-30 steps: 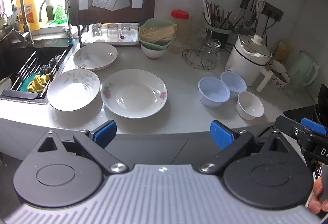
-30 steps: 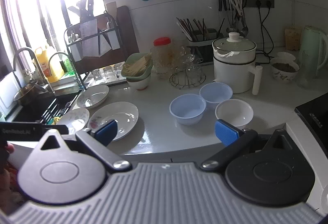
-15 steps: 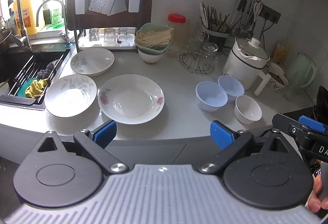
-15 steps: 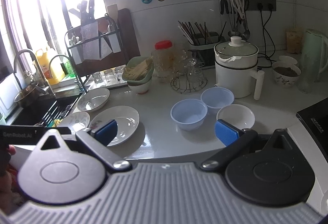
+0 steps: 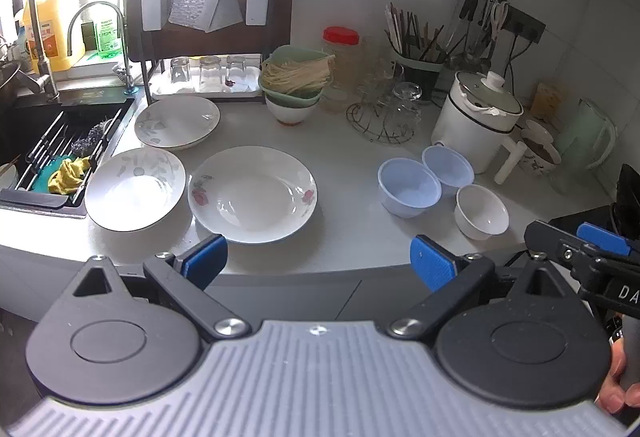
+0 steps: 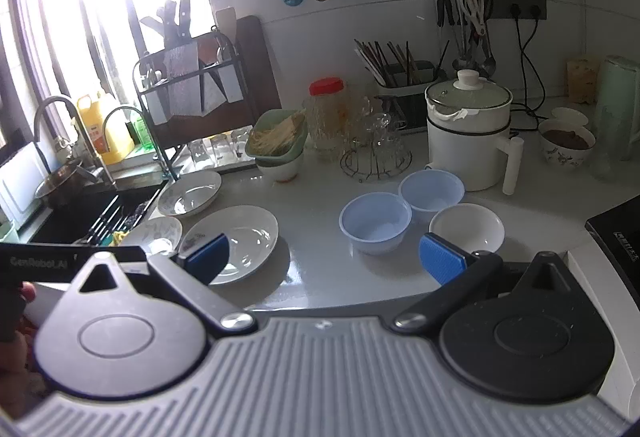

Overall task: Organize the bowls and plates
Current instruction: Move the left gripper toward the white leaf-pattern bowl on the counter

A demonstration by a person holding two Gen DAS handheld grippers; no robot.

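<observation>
Glazed ceramic plates like the rose plate [image 5: 253,194] can slip from the left gripper [image 5: 318,263] and right gripper [image 6: 323,255], both spread wide and empty, if pinched only at the thin rim.

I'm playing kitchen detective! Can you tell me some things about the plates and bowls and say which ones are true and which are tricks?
1. Three plates lie on the counter. True: the rose plate, the leaf plate and the far plate.
2. All three small bowls are blue. False: two blue bowls sit beside one white bowl.
3. The left gripper holds a plate. False: it is open and empty.
4. The right gripper is open and empty. True.
5. The plates are stacked in one pile. False: they lie spread out side by side.
</observation>
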